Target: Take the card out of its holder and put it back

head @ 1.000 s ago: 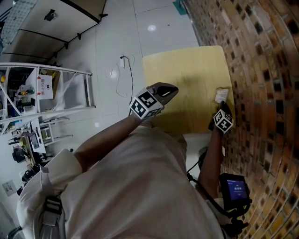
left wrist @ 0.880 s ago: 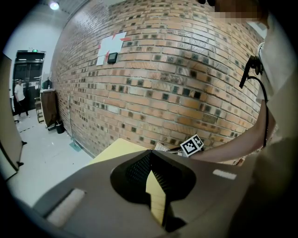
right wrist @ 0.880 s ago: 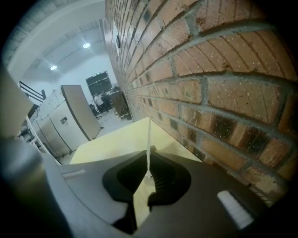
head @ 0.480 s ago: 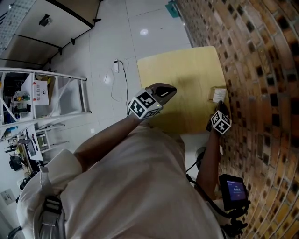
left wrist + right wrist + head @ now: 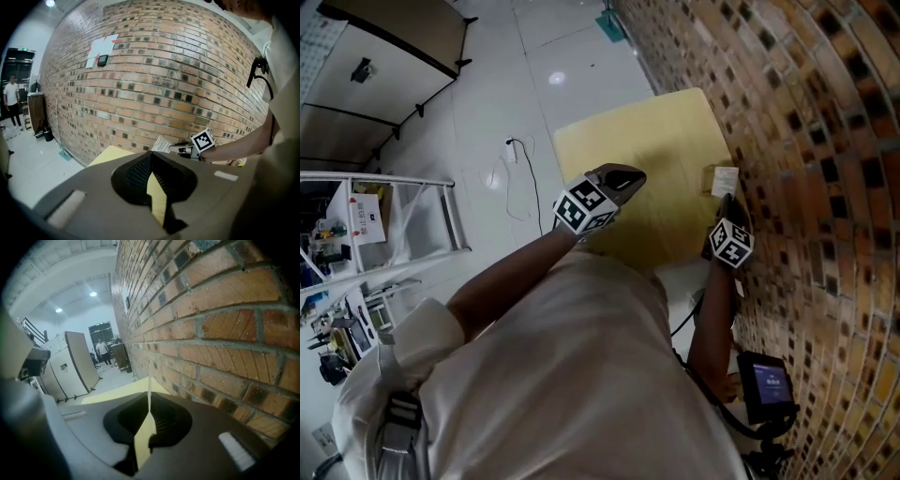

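Lab/workshop: equip racks (image 5: 394, 178); tiled floor (image 5: 534, 112); brick wall (image 5: 825, 141).

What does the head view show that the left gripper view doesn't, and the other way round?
Only the head view shows the ladder and the small lit screen. Only the left gripper view shows the white paper taped high on the wall and a distant person. Both show the yellow table, the brick wall and the right tongs shut on the card.

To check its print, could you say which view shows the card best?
Left gripper view: the card faces it, at the right tool's tip. Head view shows it small; right gripper view, edge-on.
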`<state>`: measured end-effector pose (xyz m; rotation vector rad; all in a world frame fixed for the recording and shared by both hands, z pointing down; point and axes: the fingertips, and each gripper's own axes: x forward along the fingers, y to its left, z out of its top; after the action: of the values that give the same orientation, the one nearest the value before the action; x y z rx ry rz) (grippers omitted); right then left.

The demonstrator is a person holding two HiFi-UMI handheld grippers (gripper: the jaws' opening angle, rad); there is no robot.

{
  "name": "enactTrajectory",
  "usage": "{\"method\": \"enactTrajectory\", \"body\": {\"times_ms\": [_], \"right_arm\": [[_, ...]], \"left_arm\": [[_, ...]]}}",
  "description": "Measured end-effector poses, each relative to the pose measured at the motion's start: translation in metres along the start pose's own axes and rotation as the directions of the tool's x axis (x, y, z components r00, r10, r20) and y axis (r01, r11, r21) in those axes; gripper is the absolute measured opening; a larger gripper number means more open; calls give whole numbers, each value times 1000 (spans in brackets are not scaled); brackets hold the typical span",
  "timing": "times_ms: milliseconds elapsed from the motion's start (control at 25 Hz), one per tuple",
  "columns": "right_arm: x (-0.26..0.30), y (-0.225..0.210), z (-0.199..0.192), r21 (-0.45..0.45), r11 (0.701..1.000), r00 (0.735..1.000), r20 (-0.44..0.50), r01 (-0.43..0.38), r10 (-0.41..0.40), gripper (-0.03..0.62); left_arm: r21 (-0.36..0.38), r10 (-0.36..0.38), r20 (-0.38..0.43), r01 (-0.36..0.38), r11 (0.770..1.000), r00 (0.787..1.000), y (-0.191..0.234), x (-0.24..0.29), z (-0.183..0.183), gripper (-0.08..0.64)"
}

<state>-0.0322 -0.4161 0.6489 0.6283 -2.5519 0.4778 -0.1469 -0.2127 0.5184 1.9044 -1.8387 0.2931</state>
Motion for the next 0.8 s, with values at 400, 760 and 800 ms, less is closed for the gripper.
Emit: {"method": "enactTrajectory", "body": {"times_ms": [400,760,800], "right_arm": [[-60,38,57,-1,1000,993,115,14,-14,13],[-119,70,108,47,999,979,205,9,-18,12],[-126,75,113,50,999,977,212,7,-18,12]], "left_arm": [[38,-104,30,103,994,994,-2,13,18,20],[76,-187,73,181,980,980,-3,6,47,20],[83,-198,77,191,978,977,-3,4,51,20]]}}
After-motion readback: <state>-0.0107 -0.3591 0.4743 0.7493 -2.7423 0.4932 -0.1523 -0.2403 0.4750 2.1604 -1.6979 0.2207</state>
